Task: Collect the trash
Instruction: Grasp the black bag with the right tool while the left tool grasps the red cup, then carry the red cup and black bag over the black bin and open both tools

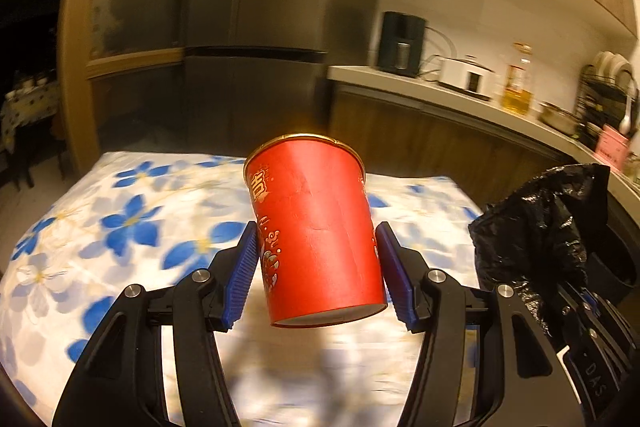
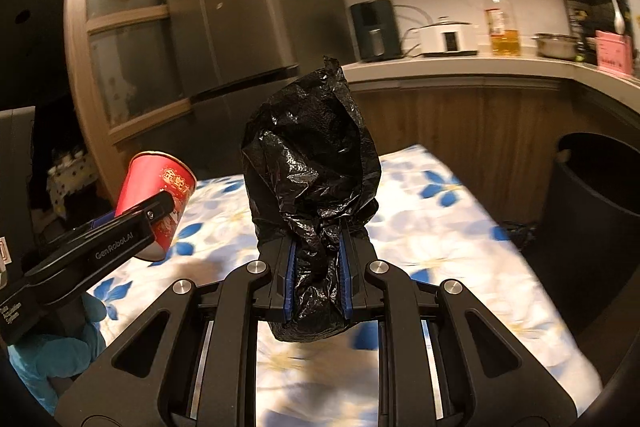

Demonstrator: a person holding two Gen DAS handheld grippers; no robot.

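kitchen, floral table (image 1: 120, 227) | black bag (image 2: 312, 179) hides right gripper (image 2: 316, 279) tips

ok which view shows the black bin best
The right wrist view: the black bin stands beside the flowered table, with its open rim and wall visible. The left wrist view shows only a dark sliver of it behind the black bag.

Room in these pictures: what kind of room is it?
Most likely a home kitchen. A tall fridge stands at the back, a counter holds a cooker and a bottle of oil, and a dish rack with plates sits at the far right.
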